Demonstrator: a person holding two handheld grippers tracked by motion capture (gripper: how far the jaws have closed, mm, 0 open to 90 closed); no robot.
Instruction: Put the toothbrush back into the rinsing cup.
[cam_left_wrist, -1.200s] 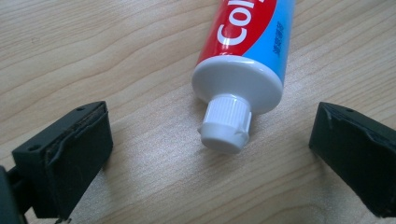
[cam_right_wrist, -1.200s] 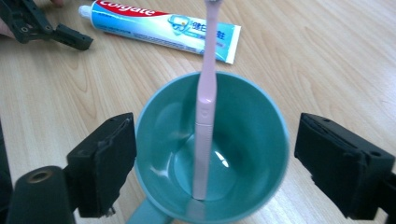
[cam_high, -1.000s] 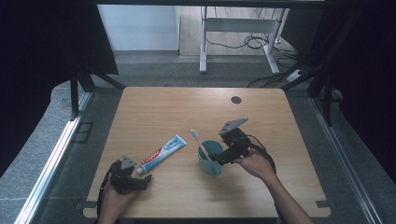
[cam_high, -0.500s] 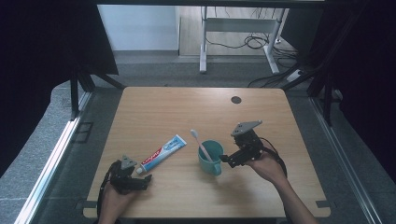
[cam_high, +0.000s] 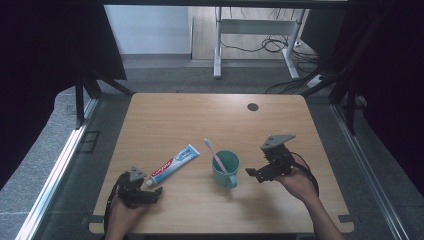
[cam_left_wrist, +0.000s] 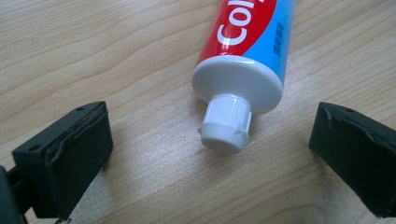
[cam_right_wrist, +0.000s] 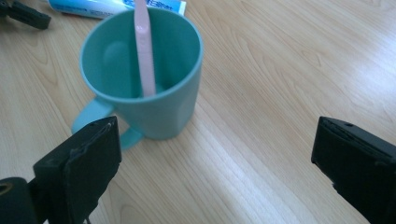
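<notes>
There, on the pale wooden surface (cam_high: 175, 115), the red-white-and-blue plastic toothpaste tube (cam_high: 175, 160) lay slanting away from the left hand-held gripper (cam_left_wrist: 212, 154), whose spread jaws flanked its white ribbed cap (cam_left_wrist: 225, 123); the right hand-held gripper (cam_right_wrist: 210, 163) gaped empty, farther off.

The toothpaste tube (cam_left_wrist: 245, 44) runs off the top edge of the left gripper view with its brand name cut short, the pink toothbrush (cam_right_wrist: 144, 46) loses its head past the right gripper view's top, and the high view leaves the tube's lettering too small to read.
</notes>
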